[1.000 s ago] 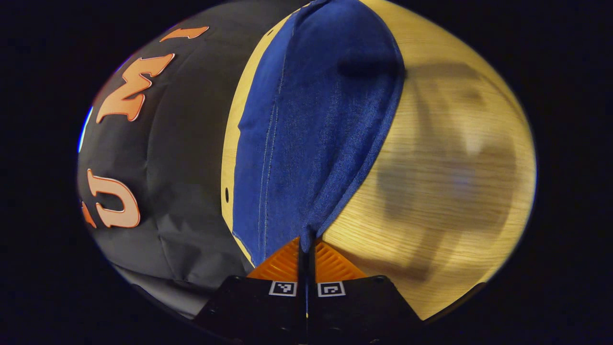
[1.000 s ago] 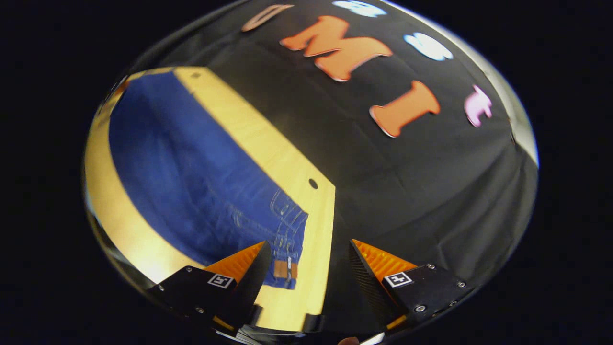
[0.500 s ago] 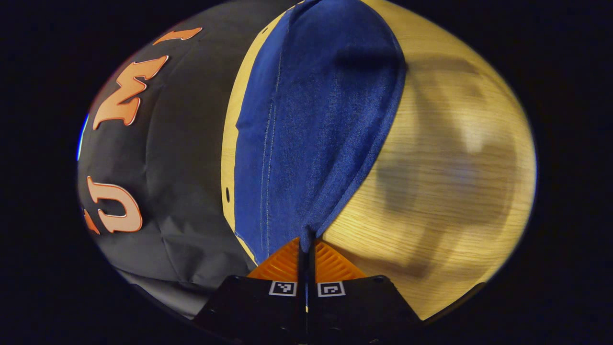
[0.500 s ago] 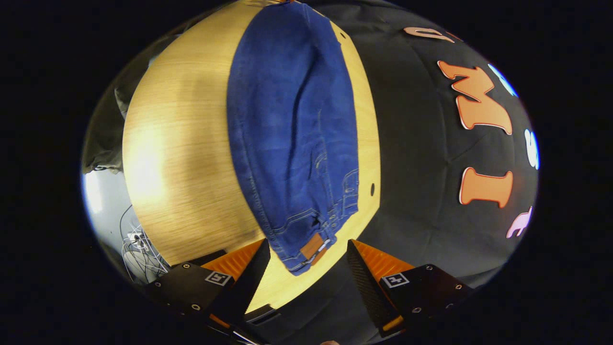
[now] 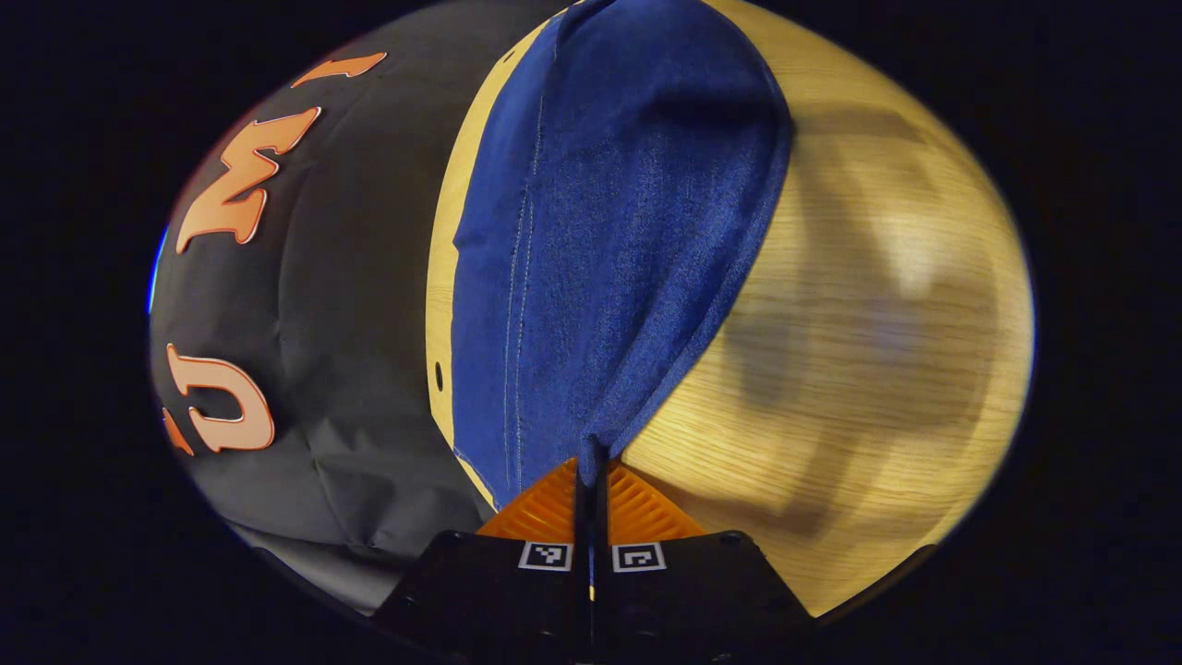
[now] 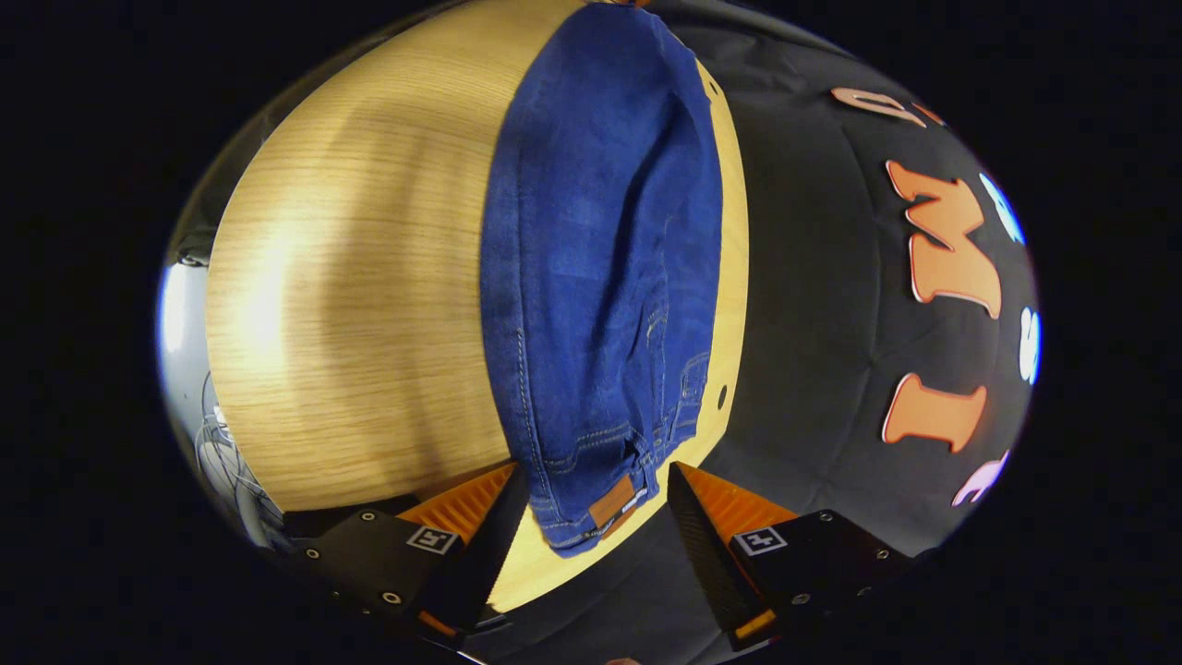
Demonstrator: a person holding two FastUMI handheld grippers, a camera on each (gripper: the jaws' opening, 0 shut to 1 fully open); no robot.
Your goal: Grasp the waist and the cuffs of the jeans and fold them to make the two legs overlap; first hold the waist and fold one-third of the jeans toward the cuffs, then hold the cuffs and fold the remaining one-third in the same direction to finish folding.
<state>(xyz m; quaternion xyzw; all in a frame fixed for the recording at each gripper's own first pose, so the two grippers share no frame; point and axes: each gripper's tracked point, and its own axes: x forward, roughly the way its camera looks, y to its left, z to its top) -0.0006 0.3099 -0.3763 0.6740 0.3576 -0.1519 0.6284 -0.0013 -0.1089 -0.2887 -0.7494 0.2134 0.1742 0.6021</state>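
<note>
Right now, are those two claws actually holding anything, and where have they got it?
The left gripper is clamped on the jeans at the cuff end. The right gripper is open around the waistband, holding nothing.

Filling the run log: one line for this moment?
left gripper: shut on jeans cuff | right gripper: open, straddling waist | table: jeans flat
</note>
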